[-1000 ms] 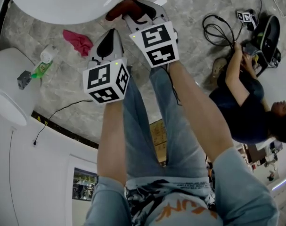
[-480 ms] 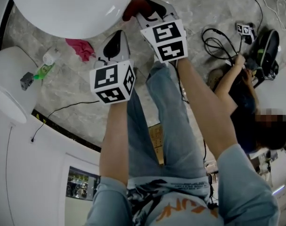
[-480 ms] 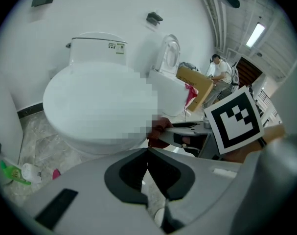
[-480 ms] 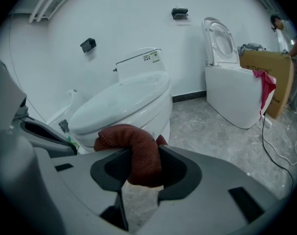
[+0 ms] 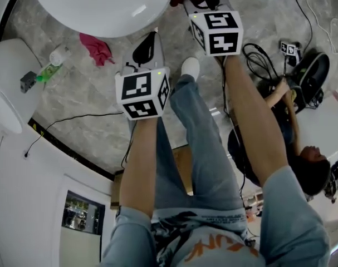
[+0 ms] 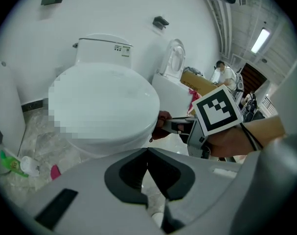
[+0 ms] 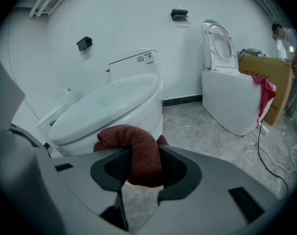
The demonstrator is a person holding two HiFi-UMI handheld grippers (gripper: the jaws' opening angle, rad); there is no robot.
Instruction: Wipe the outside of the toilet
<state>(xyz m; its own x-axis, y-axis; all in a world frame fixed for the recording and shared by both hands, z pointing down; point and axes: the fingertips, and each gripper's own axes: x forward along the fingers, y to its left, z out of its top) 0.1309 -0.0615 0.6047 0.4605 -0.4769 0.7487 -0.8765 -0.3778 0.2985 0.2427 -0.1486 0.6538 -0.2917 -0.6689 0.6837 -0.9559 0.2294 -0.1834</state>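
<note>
- Right gripper (image 7: 142, 170): jaws clenched on a dark red cloth (image 7: 133, 153), which bulges up between them in a thick roll.
- Toilet (image 5: 96, 4): white, lid down, straight ahead of both grippers, with the tank against the wall behind it.
- In the left gripper view, the cloth sits at the near edge of the lid rim, on the person's right side. It is either touching the rim or just short of it; I can't settle which.
- Left gripper (image 6: 147, 150): jaws pressed together with nothing in them. It is held beside the right one, near the bowl but clear of it.
- Floor: a pink rag (image 5: 95, 46) and a green bottle (image 5: 50, 68) lie near the toilet's base, apart from both grippers.
- A person (image 5: 302, 149) sits well off to the right among cables.
- Step in hand, as I read it: the cloth is being brought onto the rim for a wiping pass. No view shows how much of the outside is already done.
- Next move calls for pressing the cloth flat to the porcelain and sweeping round the curve of the bowl, then down the sides toward the base and back to the tank.
- The wrist will likely need to turn with the curve so that the cloth, not a hard jaw, meets the surface.
- The grip should stay firm, since drag could pull the roll out.
</note>
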